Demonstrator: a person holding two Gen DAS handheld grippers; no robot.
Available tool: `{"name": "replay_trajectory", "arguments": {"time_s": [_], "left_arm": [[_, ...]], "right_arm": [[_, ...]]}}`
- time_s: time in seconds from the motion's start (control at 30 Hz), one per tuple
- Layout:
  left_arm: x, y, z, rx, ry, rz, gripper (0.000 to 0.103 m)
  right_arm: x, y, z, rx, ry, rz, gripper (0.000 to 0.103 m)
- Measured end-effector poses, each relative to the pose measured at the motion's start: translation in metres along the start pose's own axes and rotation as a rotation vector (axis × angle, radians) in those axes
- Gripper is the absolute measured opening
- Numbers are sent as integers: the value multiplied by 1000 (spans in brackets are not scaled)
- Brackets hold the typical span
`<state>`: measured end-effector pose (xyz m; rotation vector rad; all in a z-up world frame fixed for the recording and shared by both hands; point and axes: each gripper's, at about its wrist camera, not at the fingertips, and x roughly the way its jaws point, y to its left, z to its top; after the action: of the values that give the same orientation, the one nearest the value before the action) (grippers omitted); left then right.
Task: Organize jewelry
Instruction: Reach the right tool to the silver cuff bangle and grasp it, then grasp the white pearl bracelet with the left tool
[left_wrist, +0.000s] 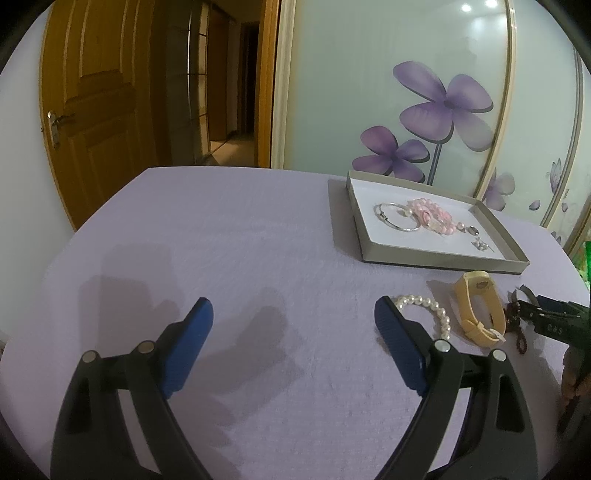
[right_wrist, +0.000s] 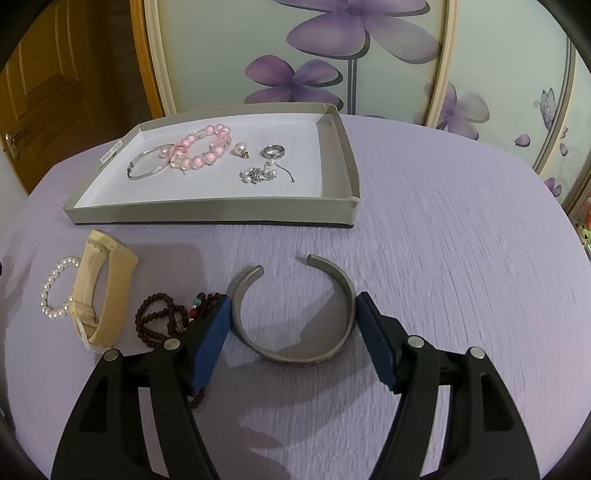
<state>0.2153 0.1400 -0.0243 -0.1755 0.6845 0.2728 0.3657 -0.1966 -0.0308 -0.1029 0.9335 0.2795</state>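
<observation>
The right gripper (right_wrist: 291, 325) has its fingers spread around the grey cuff (right_wrist: 295, 314), not yet pinching it, while the left gripper (left_wrist: 293, 339) hangs with fingers spread over bare tabletop (left_wrist: 258, 221). The box (right_wrist: 207, 212) already holds a bangle, pink beads, a ring and earrings. The cuff, pearls (right_wrist: 55, 288), watch (right_wrist: 99, 291) and dark beads (right_wrist: 159, 317) seem left to move; the lilac-clothed tabletop stands before flowered wardrobe doors.

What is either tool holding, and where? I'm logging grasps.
Nothing in the left tool. The right tool brackets the grey metal open cuff bracelet at its two sides; whether it grips cannot be told.
</observation>
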Motion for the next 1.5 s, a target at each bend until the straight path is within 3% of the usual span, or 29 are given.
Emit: {"name": "replay_trajectory", "arguments": {"time_s": [0.33, 0.77, 1.17, 1.37, 1.5], "left_arm": [[-4, -8, -3, 23, 3, -20, 89], [6, -36, -11, 76, 34, -50, 89], [14, -56, -16, 117, 58, -66, 88], [21, -68, -14, 141, 80, -80, 74], [30, -78, -12, 157, 104, -89, 58]], "right_arm": [[-14, -8, -11, 26, -17, 32, 68], [-77, -19, -17, 73, -155, 118, 68], [-102, -11, -19, 35, -234, 147, 68], [-103, -10, -20, 33, -239, 164, 68], [-103, -11, -20, 34, -241, 171, 68]]}}
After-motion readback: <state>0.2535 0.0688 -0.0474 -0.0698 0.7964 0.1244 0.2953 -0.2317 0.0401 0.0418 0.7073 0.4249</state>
